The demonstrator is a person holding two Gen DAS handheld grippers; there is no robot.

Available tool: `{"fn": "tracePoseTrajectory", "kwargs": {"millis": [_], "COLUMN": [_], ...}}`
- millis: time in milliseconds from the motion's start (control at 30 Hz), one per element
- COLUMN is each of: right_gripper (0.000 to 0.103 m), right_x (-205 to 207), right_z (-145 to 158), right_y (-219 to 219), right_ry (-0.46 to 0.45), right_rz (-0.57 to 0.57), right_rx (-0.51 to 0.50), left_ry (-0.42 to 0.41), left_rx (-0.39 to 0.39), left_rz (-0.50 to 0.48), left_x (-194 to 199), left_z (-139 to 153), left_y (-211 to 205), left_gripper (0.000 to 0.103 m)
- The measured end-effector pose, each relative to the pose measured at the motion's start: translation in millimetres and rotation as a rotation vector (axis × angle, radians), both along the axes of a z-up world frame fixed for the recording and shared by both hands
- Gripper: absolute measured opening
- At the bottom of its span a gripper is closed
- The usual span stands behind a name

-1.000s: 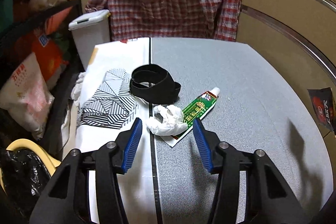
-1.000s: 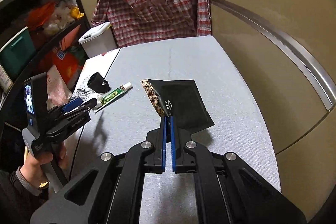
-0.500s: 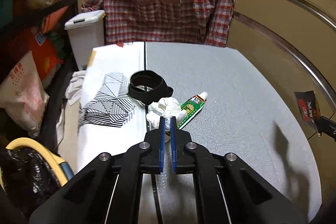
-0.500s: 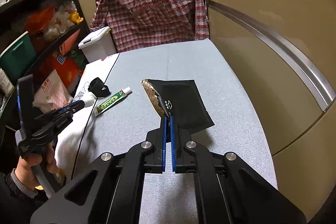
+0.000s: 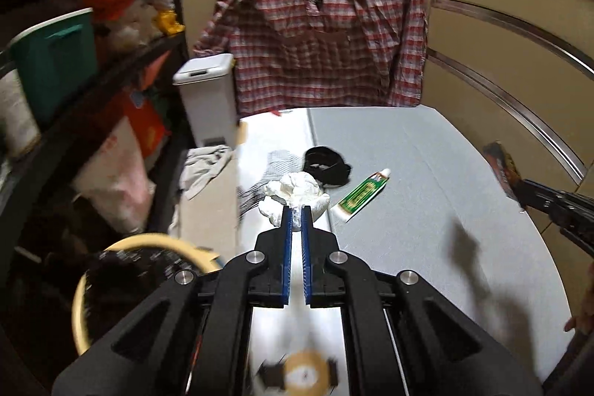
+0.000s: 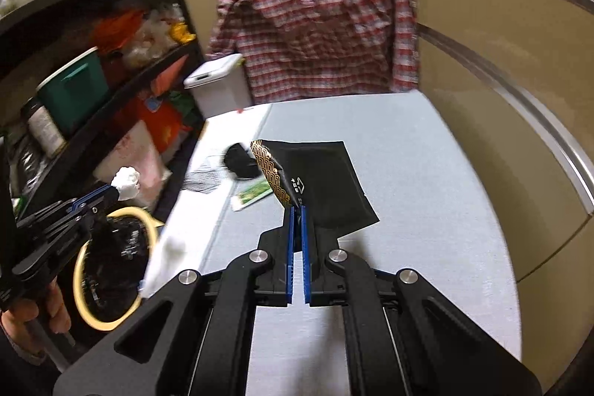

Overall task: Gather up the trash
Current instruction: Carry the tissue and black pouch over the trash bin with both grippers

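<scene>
My left gripper [image 5: 296, 210] is shut on a crumpled white tissue [image 5: 297, 192] and holds it up off the grey table [image 5: 408, 173]. From the right wrist view the same tissue [image 6: 126, 182] hangs at the left gripper's tip [image 6: 113, 190], above a yellow-rimmed bin with a black liner [image 6: 111, 262]. My right gripper [image 6: 297, 210] is shut on a black snack wrapper with a gold pattern [image 6: 312, 180], held above the table. In the left wrist view the bin [image 5: 122, 270] sits low at the left.
A green tube [image 5: 362, 193], a black strap [image 5: 328, 166] and a striped cloth [image 5: 278, 162] lie on the table. A white lidded bin [image 5: 208, 99] stands behind it. A plaid shirt [image 5: 323, 25] hangs at the back. Cluttered black shelves [image 5: 74, 80] line the left.
The left gripper closed on the tissue beside the tube, then lifted it off the table and swung left toward the bin. The right gripper rose a little, still holding the wrapper.
</scene>
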State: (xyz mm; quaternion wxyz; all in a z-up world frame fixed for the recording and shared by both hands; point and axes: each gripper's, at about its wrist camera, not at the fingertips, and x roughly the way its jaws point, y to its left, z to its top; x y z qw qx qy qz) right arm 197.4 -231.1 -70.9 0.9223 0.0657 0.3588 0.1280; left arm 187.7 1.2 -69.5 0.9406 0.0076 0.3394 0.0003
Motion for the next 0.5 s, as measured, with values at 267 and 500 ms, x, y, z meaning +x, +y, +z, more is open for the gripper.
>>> {"fn": "tracePoseTrajectory", "kwargs": {"millis": [267,500], "right_gripper": [0.004,0.004], "right_x": [-25,-54], "right_z": [10,22], "right_y": [60,127], "right_ry": [-0.007,-0.04], "right_rz": [0.133,0.272], "right_rx": [0.017,0.01], "left_ry": [-0.001,-0.022], "left_rx": [0.019,0.051], "left_rz": [0.103,0.203], "left_x": [-50,-82], "left_z": [23,37], "left_y": [47,88], "left_gripper": [0.005,0.005]}}
